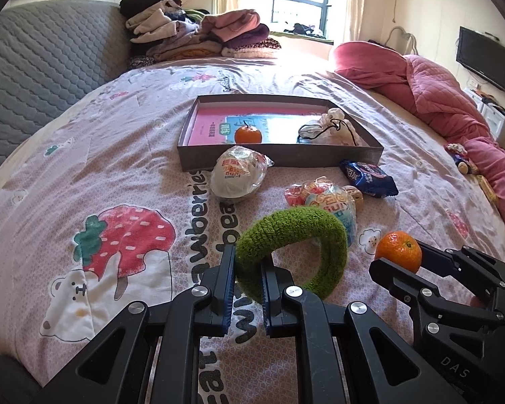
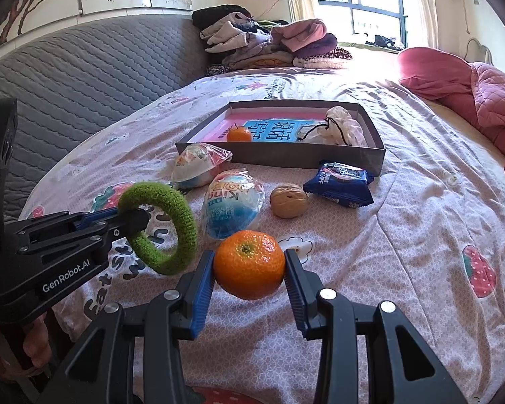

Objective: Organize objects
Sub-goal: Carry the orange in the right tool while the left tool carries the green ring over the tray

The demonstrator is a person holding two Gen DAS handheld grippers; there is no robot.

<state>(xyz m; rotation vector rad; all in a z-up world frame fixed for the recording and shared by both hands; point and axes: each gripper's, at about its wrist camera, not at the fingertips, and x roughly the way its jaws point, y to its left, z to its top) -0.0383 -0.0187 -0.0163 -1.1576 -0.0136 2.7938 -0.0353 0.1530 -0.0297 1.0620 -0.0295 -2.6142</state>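
My left gripper (image 1: 249, 262) is shut on a green knitted ring (image 1: 296, 225), held above the bedsheet; it also shows in the right wrist view (image 2: 165, 225). My right gripper (image 2: 250, 266) is shut on an orange mandarin (image 2: 249, 264), seen in the left wrist view (image 1: 399, 250) at the right. A grey shallow box (image 1: 279, 158) lies further on the bed with another mandarin (image 1: 248, 134) and a white drawstring pouch (image 1: 330, 129) inside.
On the sheet before the box lie two wrapped egg-shaped toys (image 2: 232, 208) (image 2: 198, 165), a walnut (image 2: 289, 200) and a blue snack packet (image 2: 340, 183). Folded clothes (image 1: 198, 33) are piled at the far end. A pink quilt (image 1: 447, 101) lies at right.
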